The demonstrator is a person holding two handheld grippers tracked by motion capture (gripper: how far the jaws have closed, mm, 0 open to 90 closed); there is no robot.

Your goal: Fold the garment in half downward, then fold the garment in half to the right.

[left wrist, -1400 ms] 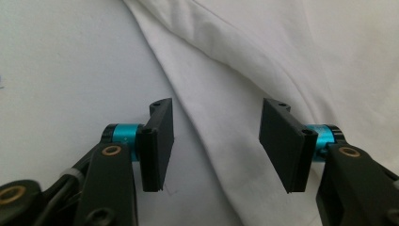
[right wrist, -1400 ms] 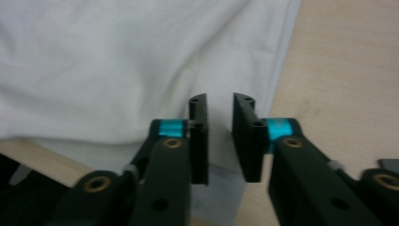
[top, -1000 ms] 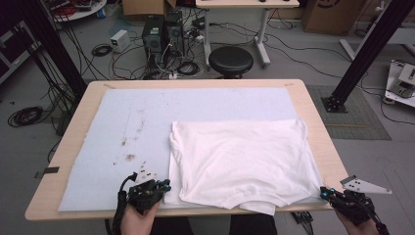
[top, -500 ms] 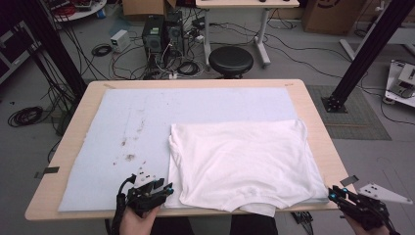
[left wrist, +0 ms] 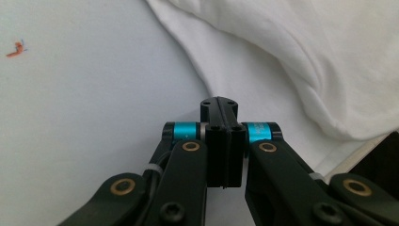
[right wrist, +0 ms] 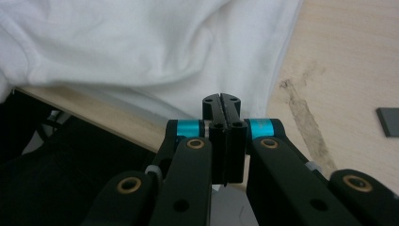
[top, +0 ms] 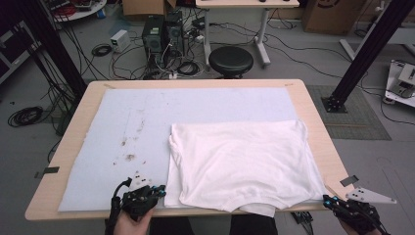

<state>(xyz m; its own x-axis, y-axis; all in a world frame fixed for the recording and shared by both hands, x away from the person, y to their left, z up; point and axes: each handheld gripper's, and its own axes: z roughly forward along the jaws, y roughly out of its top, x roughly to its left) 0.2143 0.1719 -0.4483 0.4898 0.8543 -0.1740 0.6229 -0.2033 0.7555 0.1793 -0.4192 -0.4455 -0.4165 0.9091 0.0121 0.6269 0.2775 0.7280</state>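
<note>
The white T-shirt point(top: 240, 166) lay folded flat on the right half of the pale blue mat point(top: 122, 132) that covered the wooden counter point(top: 313, 112), its near hem drooping a little over the counter's front edge. At the near left, the left hand-held gripper point(top: 157, 191) sat low over the mat, just beside the shirt's near left corner, pointing toward it. In the left gripper view its two black jaws were pressed together with nothing between them, having snapped open and closed again within the last moment; the shirt's edge point(left wrist: 263, 56) lay just ahead of the tips. Over at the near right corner, the right hand-held gripper point(top: 329, 200) hovered at the counter's front edge, close to the shirt's near right corner. Its jaws, too, had just flicked apart and come together, and stood closed and empty in the right gripper view, the white cloth point(right wrist: 141, 47) lying just past them on bare wood. A few dark stains point(top: 128, 149) marked the mat left of the shirt.
</note>
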